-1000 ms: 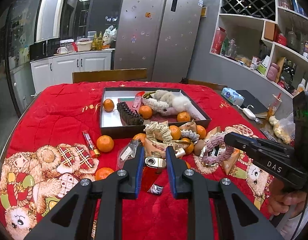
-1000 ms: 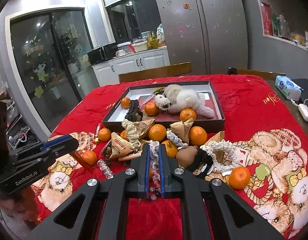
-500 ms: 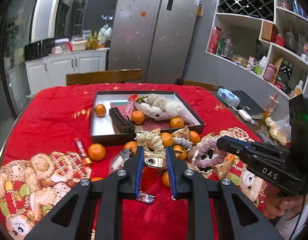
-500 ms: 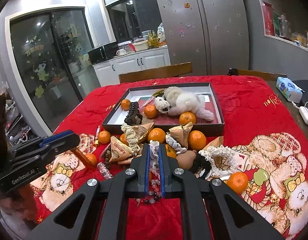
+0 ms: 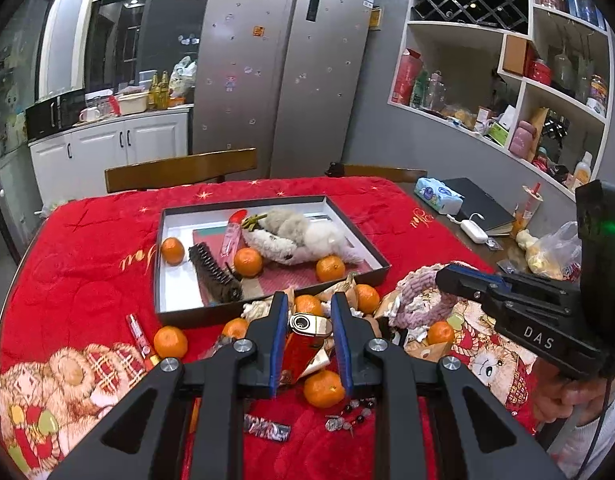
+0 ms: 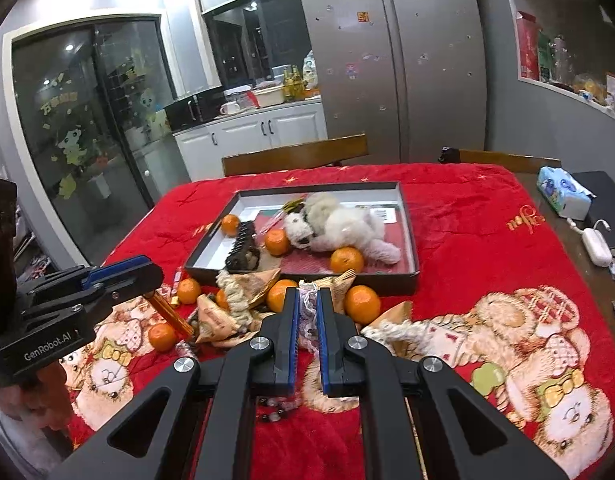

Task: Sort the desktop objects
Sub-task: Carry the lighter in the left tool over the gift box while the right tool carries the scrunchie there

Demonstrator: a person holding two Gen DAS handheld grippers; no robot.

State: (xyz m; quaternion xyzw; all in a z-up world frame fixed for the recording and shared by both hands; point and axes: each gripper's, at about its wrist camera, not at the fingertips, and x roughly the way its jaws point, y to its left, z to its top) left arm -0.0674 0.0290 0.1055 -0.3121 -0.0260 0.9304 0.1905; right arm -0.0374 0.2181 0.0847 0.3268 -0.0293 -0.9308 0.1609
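Your table wears a red quilted cloth (image 5: 87, 248) printed with teddy bears, and the shallow dark box tray (image 5: 169, 308) sits toward its far middle. Inside that tray lie a white plush dog (image 5: 303, 236), a dark toothed hair claw (image 5: 213, 276), a clear pink tube (image 5: 231, 234) and three tangerines, one of them (image 5: 248, 262) just beside the claw.

Along the tray's near wall the unsorted heap spreads out: paper-wrapped triangular parcels (image 6: 211, 316), a cream crocheted scrunchie (image 6: 235, 294), a mauve knitted ring (image 5: 423, 304), and loose tangerines such as the one (image 6: 362, 304) near the tray's near corner.

Your left gripper (image 5: 305, 320) is clamped on a red lighter with a silver top (image 5: 303, 340), which stands tilted between the blue pads, off the cloth. A tangerine (image 5: 324, 389) lies on the cloth below it, with a string of dark beads (image 5: 349, 420) and a foil sweet wrapper (image 5: 267, 427) close by.

Your right gripper (image 6: 307, 312) is pinched nearly together on a pale lace-and-bead strand (image 6: 307, 320), which hangs between the fingers; its beaded end (image 6: 277, 410) trails onto the cloth underneath.
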